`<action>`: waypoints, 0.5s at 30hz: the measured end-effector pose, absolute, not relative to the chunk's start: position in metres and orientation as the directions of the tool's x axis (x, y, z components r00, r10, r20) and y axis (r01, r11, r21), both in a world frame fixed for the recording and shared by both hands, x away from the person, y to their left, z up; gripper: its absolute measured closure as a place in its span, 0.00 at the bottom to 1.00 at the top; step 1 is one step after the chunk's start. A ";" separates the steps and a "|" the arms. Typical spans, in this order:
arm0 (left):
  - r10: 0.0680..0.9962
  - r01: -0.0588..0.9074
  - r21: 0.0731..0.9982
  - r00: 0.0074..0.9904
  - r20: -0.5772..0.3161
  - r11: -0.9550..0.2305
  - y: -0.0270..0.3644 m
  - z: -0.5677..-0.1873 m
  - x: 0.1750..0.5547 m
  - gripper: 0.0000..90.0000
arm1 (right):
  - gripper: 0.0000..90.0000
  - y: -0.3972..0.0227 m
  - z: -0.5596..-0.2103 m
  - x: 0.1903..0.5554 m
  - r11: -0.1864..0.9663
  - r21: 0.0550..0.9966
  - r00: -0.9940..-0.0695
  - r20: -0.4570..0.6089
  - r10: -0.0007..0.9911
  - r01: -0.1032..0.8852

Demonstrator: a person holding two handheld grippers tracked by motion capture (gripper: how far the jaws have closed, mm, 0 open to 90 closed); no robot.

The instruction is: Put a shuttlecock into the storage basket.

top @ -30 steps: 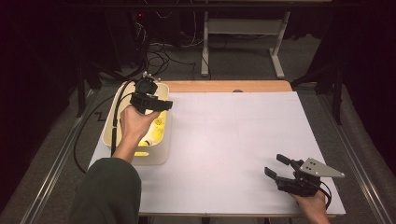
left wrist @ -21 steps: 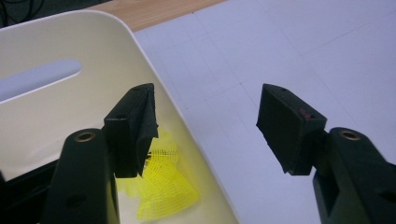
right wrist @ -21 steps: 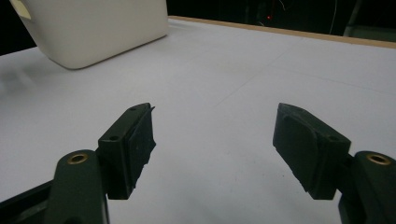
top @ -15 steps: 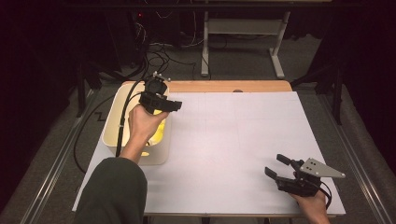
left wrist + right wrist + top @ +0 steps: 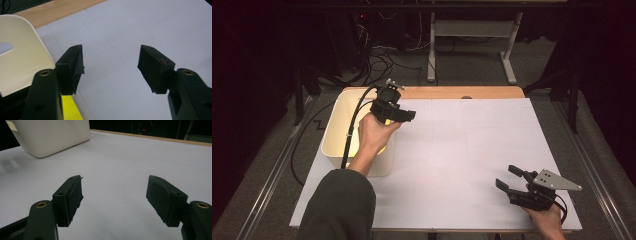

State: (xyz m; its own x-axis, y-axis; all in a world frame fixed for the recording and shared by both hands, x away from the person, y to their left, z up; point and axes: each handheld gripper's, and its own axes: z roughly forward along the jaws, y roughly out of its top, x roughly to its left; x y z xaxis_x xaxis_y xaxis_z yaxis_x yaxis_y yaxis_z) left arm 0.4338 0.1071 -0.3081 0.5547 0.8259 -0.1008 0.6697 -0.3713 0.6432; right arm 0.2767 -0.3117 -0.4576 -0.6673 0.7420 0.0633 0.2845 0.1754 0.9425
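**Left gripper clear of bin, both empty**

Left gripper shifted from over the cream plastic bin toward 3 o'clock across the last 2 frames; now hanging above the bin's right rim, tips out over the white table sheet. Jaws wide apart, nothing between them: bare sheet between the pads in the left gripper view. Reads as coming away from the bin empty, so either a drop just made or a pick not made; cannot tell which. Yellow item in the bin, low at 7 o'clock behind the left jaw in that view, partly hidden under the hand in the high view; type not clear.

Right gripper unmoved, parked near the table's 5 o'clock corner, jaws wide, nothing held.

Around: wood table edge at 12 o'clock, cable trailing from the left gripper across the bin, desk frame and loose cables on the floor beyond.

Obstructions: none on the sheet between the 2 grippers. Bin wall and trailing cable the only snags for a return reach.
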 end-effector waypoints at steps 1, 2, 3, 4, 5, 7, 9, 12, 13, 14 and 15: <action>0.824 0.667 0.643 0.558 -0.098 -0.375 0.106 -0.308 0.434 0.42 | 0.33 -0.312 -0.458 0.277 0.176 0.943 -0.668 0.063 0.742 0.284; 0.823 0.666 0.644 0.559 -0.099 -0.375 0.104 -0.309 0.433 0.42 | 0.33 -0.312 -0.458 0.277 0.176 0.943 -0.668 0.063 0.742 0.284; 0.821 0.666 0.645 0.562 -0.101 -0.376 0.103 -0.309 0.433 0.42 | 0.33 -0.312 -0.458 0.277 0.176 0.943 -0.667 0.063 0.742 0.284; 0.818 0.665 0.645 0.565 -0.103 -0.378 0.102 -0.310 0.434 0.42 | 0.33 -0.312 -0.458 0.277 0.176 0.942 -0.667 0.063 0.742 0.284; 0.817 0.664 0.643 0.568 -0.102 -0.381 0.100 -0.310 0.433 0.42 | 0.33 -0.312 -0.458 0.277 0.176 0.942 -0.667 0.063 0.742 0.285; 0.814 0.662 0.643 0.571 -0.102 -0.384 0.098 -0.312 0.433 0.42 | 0.33 -0.312 -0.458 0.277 0.176 0.943 -0.667 0.062 0.742 0.284; 0.811 0.660 0.644 0.575 -0.103 -0.387 0.095 -0.312 0.432 0.42 | 0.33 -0.312 -0.458 0.277 0.176 0.943 -0.667 0.062 0.742 0.284; 0.808 0.657 0.645 0.580 -0.104 -0.389 0.092 -0.312 0.431 0.42 | 0.33 -0.312 -0.458 0.277 0.176 0.942 -0.667 0.063 0.742 0.284; 0.805 0.656 0.644 0.584 -0.104 -0.393 0.091 -0.312 0.431 0.42 | 0.33 -0.312 -0.458 0.277 0.176 0.943 -0.668 0.062 0.742 0.284; 0.804 0.655 0.646 0.585 -0.105 -0.392 0.090 -0.312 0.430 0.42 | 0.33 -0.312 -0.458 0.277 0.177 0.943 -0.668 0.062 0.741 0.283; 0.802 0.654 0.645 0.589 -0.104 -0.396 0.089 -0.312 0.430 0.42 | 0.33 -0.312 -0.458 0.277 0.176 0.943 -0.668 0.062 0.742 0.283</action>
